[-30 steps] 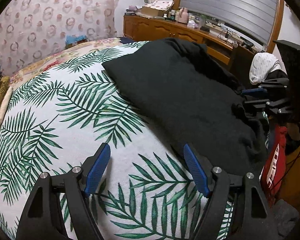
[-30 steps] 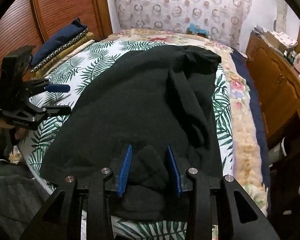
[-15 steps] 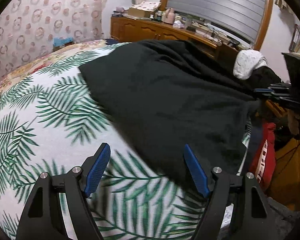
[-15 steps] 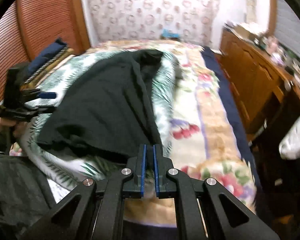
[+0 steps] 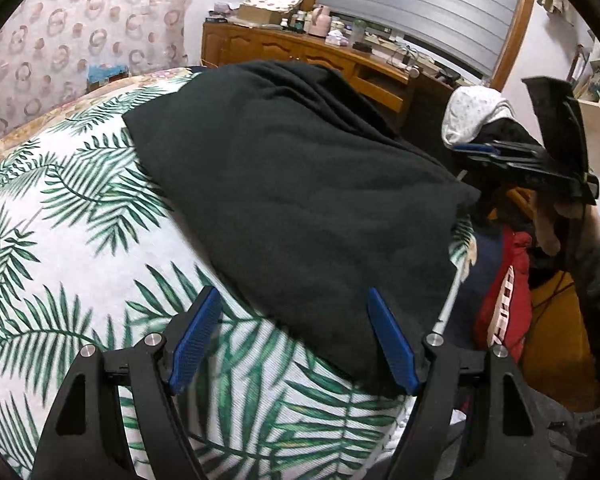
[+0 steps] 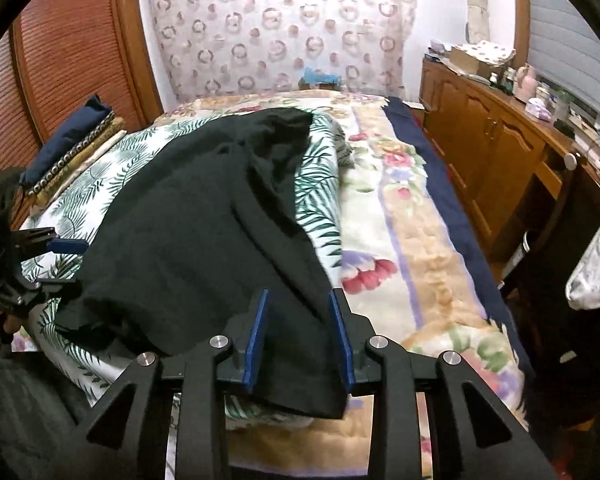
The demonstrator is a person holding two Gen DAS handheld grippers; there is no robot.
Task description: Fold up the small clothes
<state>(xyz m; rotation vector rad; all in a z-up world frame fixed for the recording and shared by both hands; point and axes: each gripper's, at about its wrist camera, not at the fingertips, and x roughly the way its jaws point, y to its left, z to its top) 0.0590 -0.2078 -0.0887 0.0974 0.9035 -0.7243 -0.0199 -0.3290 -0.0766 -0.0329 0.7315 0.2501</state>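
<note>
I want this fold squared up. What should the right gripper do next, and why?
Probably close the right gripper on the black garment: its jaws have just been opening, the near corner lies between them unpinched, and the left gripper is open, holding nothing.

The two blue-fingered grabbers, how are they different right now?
The left gripper stands wide open over the palm-leaf sheet, with only the edge of the black garment between its fingers. The right gripper has just been opening but stands narrower, with a corner of the black garment lying between its fingers and no clear pinch. Both have black frames and blue pads, and both point down at the bed.
</note>
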